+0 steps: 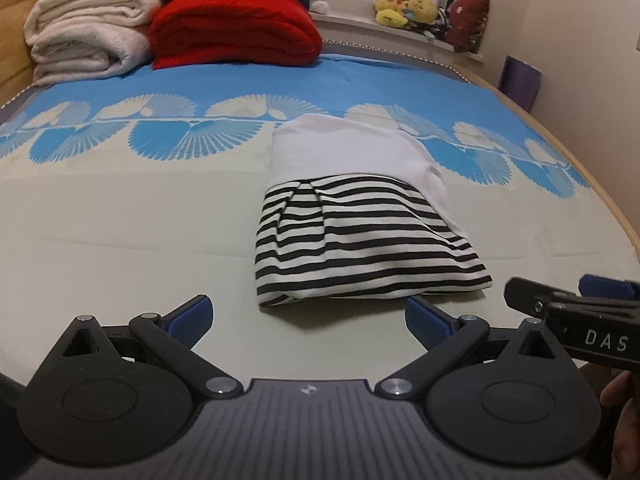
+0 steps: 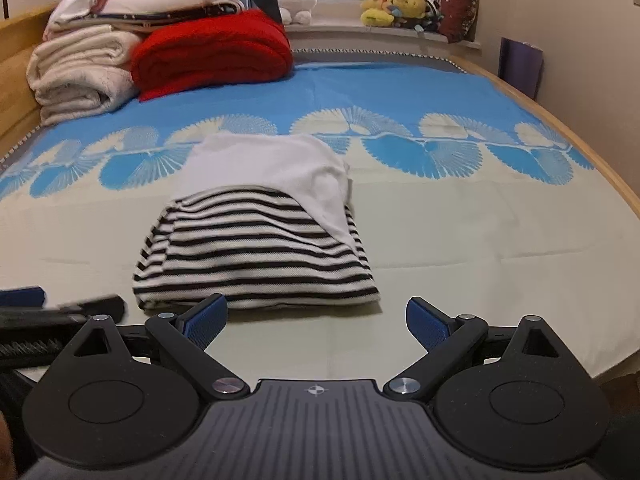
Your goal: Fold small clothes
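A small garment (image 1: 360, 224), white on its far half and black-and-white striped on its near half, lies folded into a compact rectangle on the bed; it also shows in the right wrist view (image 2: 256, 248). My left gripper (image 1: 308, 320) is open and empty, just short of the garment's near edge. My right gripper (image 2: 316, 322) is open and empty, also just short of the near edge. The right gripper's side shows at the right edge of the left wrist view (image 1: 576, 312). The left gripper's side shows at the left edge of the right wrist view (image 2: 60, 308).
The bed sheet (image 1: 120, 220) is pale with a blue fan-patterned band. Folded cream blankets (image 1: 84, 36) and a red blanket (image 1: 236, 28) are stacked at the far left. Plush toys (image 1: 404, 6) sit on the windowsill. A wooden bed rim (image 1: 600, 184) runs along the right.
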